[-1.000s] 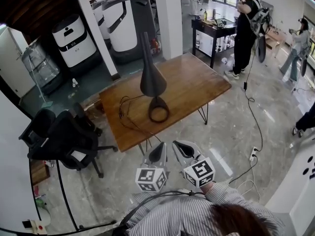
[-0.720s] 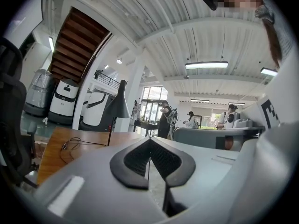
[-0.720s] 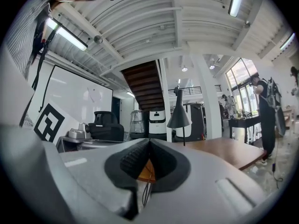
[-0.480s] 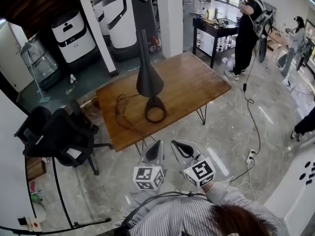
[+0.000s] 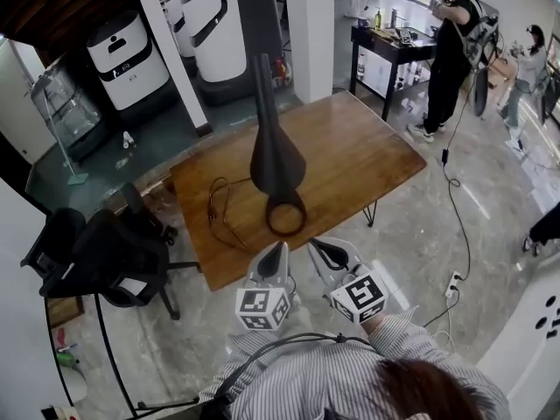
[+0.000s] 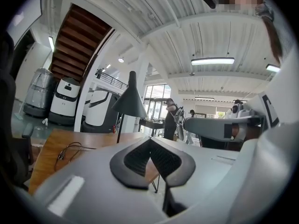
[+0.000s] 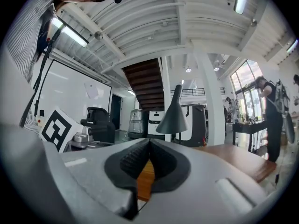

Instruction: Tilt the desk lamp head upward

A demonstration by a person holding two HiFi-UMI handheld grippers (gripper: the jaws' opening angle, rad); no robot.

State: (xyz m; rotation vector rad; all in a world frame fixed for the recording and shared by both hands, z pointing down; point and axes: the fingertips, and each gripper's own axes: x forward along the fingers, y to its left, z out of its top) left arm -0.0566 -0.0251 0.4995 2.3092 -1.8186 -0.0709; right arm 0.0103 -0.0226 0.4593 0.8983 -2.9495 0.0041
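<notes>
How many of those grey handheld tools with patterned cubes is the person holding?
2. The left gripper is at the near edge of the wooden table; the right gripper is beside it, on its right. None seem hidden.

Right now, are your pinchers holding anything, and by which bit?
Nothing is held. The left gripper and the right gripper are both shut and empty, and neither touches the desk lamp standing on the table.

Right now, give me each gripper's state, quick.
Left gripper: closed, holding nothing.
Right gripper: closed, holding nothing.
</notes>
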